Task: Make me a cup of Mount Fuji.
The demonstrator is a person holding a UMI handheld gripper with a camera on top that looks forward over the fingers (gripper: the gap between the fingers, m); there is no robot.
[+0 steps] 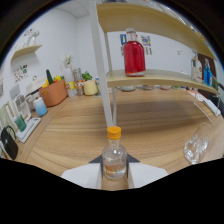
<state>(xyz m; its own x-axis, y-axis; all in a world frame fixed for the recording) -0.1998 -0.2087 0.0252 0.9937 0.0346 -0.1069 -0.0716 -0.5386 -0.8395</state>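
The bottle (114, 159) stands upright between my gripper (114, 176) fingers, orange cap up, its body clear and partly filled with pale liquid. The fingers sit close against both sides of the lower body, so I read the gripper as narrowed onto the bottle and holding it, above the wooden counter (150, 120).

Handling judgement: the bottle is small and light, rigid, smooth-walled and likely slippery. Liquid inside will shift on tilt. I grip at the lower body, below the shoulder, never at the cap.

Just ahead and to one side stands a clear glass (195, 147), fragile and well apart from the fingers. Beyond, a shelf (155, 77) carries a jar (134, 52) of red liquid. Farther along the counter sit an orange pot (54, 92) and a yellow mug (90, 88).
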